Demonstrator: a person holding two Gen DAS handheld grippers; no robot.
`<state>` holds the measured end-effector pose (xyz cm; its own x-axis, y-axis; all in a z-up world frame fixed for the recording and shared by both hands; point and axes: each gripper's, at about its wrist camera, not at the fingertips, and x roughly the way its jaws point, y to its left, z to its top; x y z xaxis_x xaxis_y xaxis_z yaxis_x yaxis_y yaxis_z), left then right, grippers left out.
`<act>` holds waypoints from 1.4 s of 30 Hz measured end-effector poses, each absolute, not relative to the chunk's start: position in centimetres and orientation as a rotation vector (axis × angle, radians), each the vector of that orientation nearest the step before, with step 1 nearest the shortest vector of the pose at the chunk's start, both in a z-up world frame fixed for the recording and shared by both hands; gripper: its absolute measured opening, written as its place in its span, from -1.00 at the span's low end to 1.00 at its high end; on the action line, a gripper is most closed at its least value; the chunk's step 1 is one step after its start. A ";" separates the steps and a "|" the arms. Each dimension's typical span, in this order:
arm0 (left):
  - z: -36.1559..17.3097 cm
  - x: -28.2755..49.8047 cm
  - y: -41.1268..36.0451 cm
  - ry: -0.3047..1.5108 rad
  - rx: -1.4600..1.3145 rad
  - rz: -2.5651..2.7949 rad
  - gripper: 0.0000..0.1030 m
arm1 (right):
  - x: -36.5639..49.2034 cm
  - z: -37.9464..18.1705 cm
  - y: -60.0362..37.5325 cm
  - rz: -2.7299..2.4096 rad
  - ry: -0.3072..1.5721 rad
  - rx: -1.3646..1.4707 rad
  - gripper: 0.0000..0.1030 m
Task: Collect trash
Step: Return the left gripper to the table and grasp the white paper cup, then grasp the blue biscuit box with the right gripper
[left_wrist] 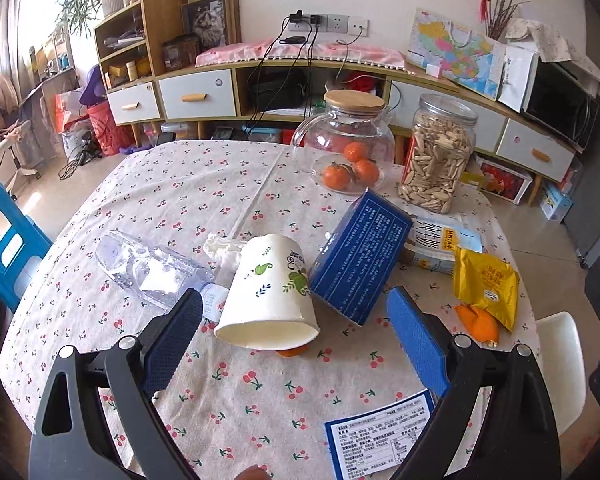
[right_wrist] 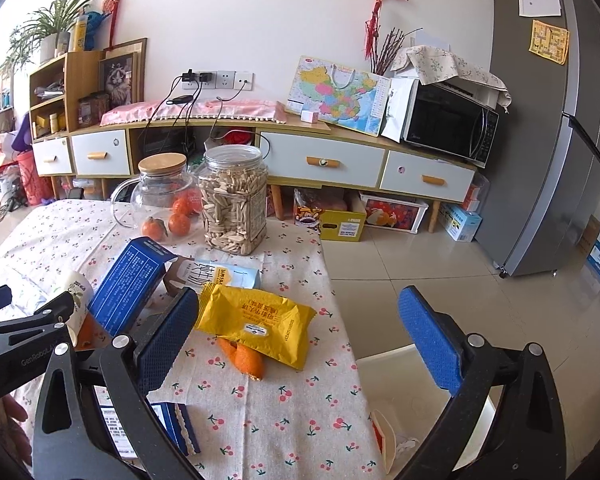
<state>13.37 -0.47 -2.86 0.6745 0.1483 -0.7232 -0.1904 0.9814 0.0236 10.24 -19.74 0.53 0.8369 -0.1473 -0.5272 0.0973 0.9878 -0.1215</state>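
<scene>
on the left a crushed plastic bottle [left_wrist: 156, 268] lies on its side on the cherry-print tablecloth [left_wrist: 240, 400], and the left gripper [left_wrist: 296, 316] hangs wide open and empty right in front of the tipped paper cup [left_wrist: 268, 292] — looks like the approach step, so next comes easing forward and closing on the cup's rim. further right, the yellow wrapper [right_wrist: 256, 320] rests on orange peel [right_wrist: 244, 358], the right gripper [right_wrist: 300, 324] spread apart over them, and the white bin [right_wrist: 404, 400] sits off the table's edge — some scraps already inside.
</scene>
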 end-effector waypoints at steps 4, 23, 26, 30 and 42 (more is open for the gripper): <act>-4.6 15.6 0.8 0.872 -0.039 0.224 0.76 | 11.2 0.1 -19.4 -0.115 0.590 -0.074 0.86; -2.8 14.1 3.1 0.857 -0.065 0.098 0.00 | 13.6 -1.9 -17.5 -0.022 0.699 -0.010 0.86; -0.5 12.8 3.6 0.785 -0.069 0.102 0.00 | 14.9 -2.1 -16.2 0.008 0.719 -0.011 0.86; 1.8 11.8 4.7 0.703 -0.075 0.121 0.00 | 17.9 -2.9 -12.3 0.064 0.777 -0.040 0.86; 3.6 11.4 7.1 0.657 -0.112 0.162 0.00 | 23.5 -7.6 -6.7 0.128 0.993 0.105 0.86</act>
<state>11.35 7.12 3.60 0.7797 0.1148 -0.6155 -0.1853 0.9813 -0.0518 23.53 -6.69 -7.64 0.5396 0.1551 -0.8275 -0.0596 0.9875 0.1462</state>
